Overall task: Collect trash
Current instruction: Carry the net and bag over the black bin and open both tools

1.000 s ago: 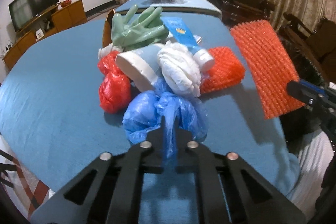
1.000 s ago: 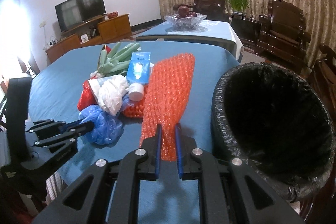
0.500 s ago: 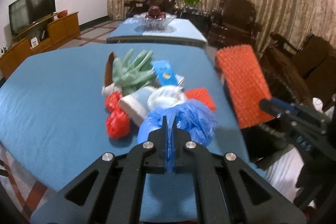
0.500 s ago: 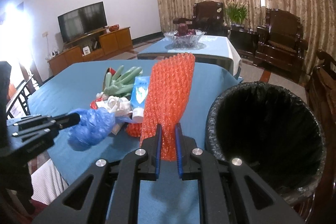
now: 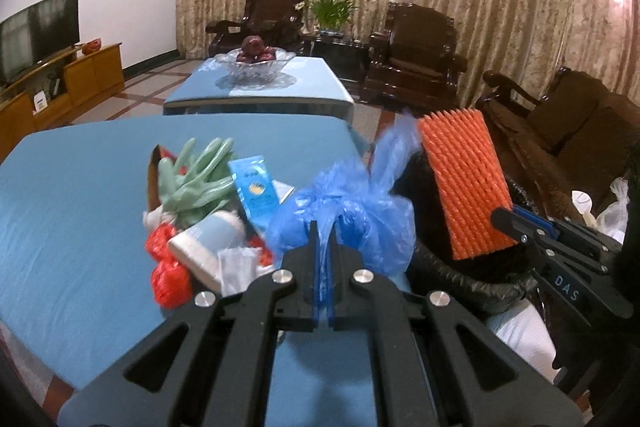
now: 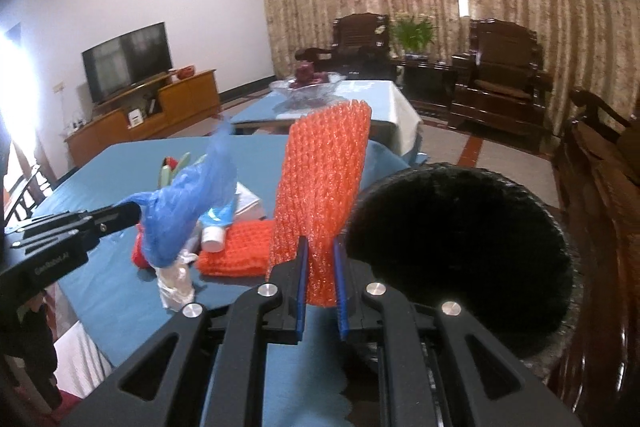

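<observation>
While my left gripper point(image 5: 323, 247) pinches the blue bag point(image 5: 352, 211) thinly and my right gripper point(image 6: 320, 259) clamps the orange foam net point(image 6: 324, 183) beside the black bin point(image 6: 460, 247), either could slip; both hang above the table point(image 5: 80, 227), short of the rim.

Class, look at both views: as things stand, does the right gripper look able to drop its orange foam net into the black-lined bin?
Probably yes. The right gripper is shut on the orange foam net, held upright, and the bin gapes open immediately beside it with nothing between.
</observation>
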{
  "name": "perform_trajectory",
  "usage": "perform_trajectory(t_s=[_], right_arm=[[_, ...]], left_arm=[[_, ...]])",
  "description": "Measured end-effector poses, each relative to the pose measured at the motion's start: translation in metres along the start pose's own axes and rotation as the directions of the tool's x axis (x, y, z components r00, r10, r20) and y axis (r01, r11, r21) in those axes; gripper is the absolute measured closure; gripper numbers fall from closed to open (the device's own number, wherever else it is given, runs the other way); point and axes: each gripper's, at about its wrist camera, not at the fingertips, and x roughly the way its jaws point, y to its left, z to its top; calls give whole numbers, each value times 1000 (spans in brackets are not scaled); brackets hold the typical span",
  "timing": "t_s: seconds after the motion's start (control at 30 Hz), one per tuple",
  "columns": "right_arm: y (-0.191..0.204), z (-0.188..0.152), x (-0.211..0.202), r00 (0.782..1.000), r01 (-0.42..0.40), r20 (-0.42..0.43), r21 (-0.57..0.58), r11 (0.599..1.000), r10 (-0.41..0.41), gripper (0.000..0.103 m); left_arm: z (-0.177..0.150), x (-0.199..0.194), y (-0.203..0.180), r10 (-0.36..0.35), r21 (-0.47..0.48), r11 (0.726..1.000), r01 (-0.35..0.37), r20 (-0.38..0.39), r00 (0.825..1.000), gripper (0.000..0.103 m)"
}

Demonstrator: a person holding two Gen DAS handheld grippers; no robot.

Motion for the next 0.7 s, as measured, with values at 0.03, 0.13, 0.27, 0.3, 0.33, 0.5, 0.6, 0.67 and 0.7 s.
perform_trajectory(t_s=[0.03, 0.13, 0.27, 0.3, 0.33, 0.5, 0.6, 0.67, 0.7], right_arm=[[-3, 1, -1, 1000, 7, 2, 5, 1000, -7, 91], [-15, 4, -6, 999, 40, 14, 18, 999, -40, 91], [-33, 10, -12, 996, 83, 35, 40, 996, -85, 91], [-38, 12, -14, 995, 94, 41, 46, 995, -95, 91], [-40, 12, -14, 994, 101, 44, 48, 994, -104, 91], [-62, 14, -14, 988, 143, 44, 79, 987, -147, 91], [-75, 12, -12, 985, 165, 32, 99, 981, -169, 91], [-85, 9, -9, 983, 179, 20, 114, 977, -183, 91], [-90, 8, -8, 981, 190, 14, 119, 975, -193, 91]], left_arm=[[3, 2, -2, -7, 0, 1000, 7, 3, 1000, 102], [12, 6, -12, -30, 9, 1000, 30, 16, 999, 102], [23, 14, -25, -67, 17, 998, 66, 26, 997, 102], [25, 16, -28, -73, 20, 997, 73, 28, 997, 102], [28, 18, -33, -84, 26, 996, 83, 30, 996, 102], [38, 35, -58, -130, 57, 990, 128, 28, 991, 102], [42, 49, -75, -163, 70, 984, 162, 13, 987, 102], [46, 60, -89, -180, 87, 980, 179, 4, 984, 102], [47, 63, -94, -186, 93, 978, 185, 1, 983, 102]])
